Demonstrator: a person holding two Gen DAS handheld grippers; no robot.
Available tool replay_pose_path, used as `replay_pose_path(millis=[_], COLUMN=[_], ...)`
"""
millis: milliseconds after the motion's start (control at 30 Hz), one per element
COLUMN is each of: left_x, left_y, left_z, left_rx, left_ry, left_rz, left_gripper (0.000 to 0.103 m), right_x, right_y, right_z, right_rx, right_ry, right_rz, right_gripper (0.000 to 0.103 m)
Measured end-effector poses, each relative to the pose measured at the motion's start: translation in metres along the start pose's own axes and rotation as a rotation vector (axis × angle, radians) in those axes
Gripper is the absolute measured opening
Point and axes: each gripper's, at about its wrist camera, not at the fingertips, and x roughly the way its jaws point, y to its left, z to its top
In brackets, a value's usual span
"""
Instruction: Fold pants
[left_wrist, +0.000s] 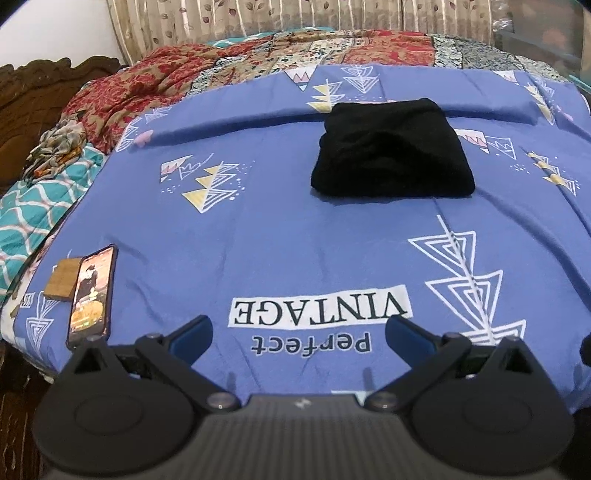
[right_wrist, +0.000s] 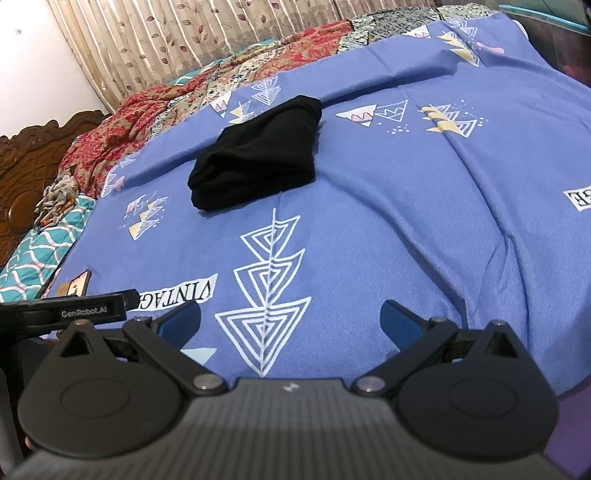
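The black pants (left_wrist: 393, 151) lie folded into a compact bundle on the blue printed bedsheet (left_wrist: 295, 236), far ahead of both grippers. The bundle also shows in the right wrist view (right_wrist: 258, 155), up and to the left. My left gripper (left_wrist: 298, 332) is open and empty, near the bed's front edge over the "Perfect VINTAGE" print. My right gripper (right_wrist: 290, 317) is open and empty, over a white triangle print on the sheet (right_wrist: 406, 206). Part of the left gripper's body (right_wrist: 74, 314) shows at the left of the right wrist view.
A phone (left_wrist: 92, 291) and a small wooden block (left_wrist: 62, 277) lie at the sheet's front left. A red patterned quilt (left_wrist: 155, 88) and a teal blanket (left_wrist: 33, 221) are heaped at the back left. A carved wooden headboard (left_wrist: 33, 99) and curtains (left_wrist: 258, 16) stand behind.
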Motion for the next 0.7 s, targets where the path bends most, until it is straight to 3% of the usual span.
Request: replay_pose_path(millis=[133,267,467,700], left_x=[-0.007,-0.012,-0.023,-0.036], left_y=[0.001,0.001,-0.006,-0.007], left_z=[0.003,0.007,0.009,0.015], left_rx=[0.006,0.02,0.039,0.01], left_ry=[-0.033,-0.057,-0.073,-0.063], left_rz=[0.045,0.044,0.017,-0.072], left_gripper=[0.103,0.103,0.103,0.103], right_x=[-0.006,-0.013,-0.028,-0.034], right_y=[0.002,0.006,0.012,0.006], right_z=[0.004,0.008,0.017,0.023], right_rx=[0.005,0.003,-0.007,0.018], right_ry=[-0.01,-0.024,-0.078,-0.1], right_rz=[0.019,0.039,0.052,0.028], right_gripper=[0.103,0.103,0.103,0.103])
